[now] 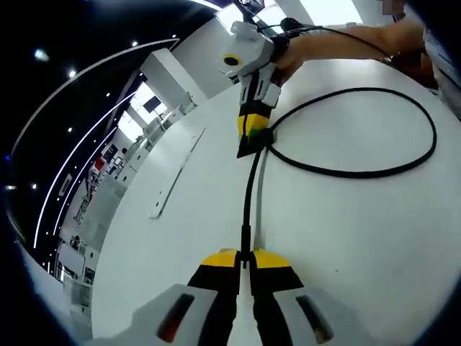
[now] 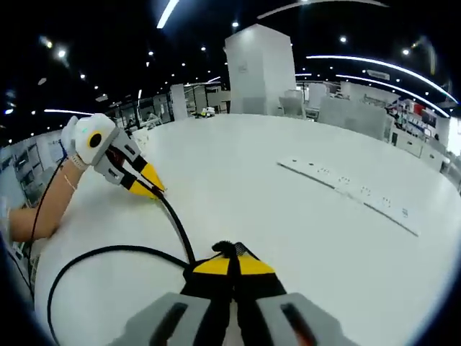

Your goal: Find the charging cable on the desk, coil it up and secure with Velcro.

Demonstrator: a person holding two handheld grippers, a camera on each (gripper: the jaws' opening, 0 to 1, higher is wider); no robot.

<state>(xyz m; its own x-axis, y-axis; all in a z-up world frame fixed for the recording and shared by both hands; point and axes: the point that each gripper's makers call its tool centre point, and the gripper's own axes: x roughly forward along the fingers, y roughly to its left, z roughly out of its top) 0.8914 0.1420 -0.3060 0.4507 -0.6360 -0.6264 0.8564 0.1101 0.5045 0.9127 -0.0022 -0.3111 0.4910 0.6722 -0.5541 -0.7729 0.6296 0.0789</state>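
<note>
Cable [image 1: 360,169], black, is lying on the white desk [image 1: 346,245], looping across the upper right of the left gripper view. Left gripper [image 1: 245,259] is pinching 1 end between closed jaws at bottom centre. Right gripper [image 1: 253,140], upper centre, is clamping the cable where the loop crosses. A power strip [image 2: 349,189] is sitting at centre right of the right gripper view.

No text, label or number can be read in either view. Distant signs beyond the claws are blurred.
</note>
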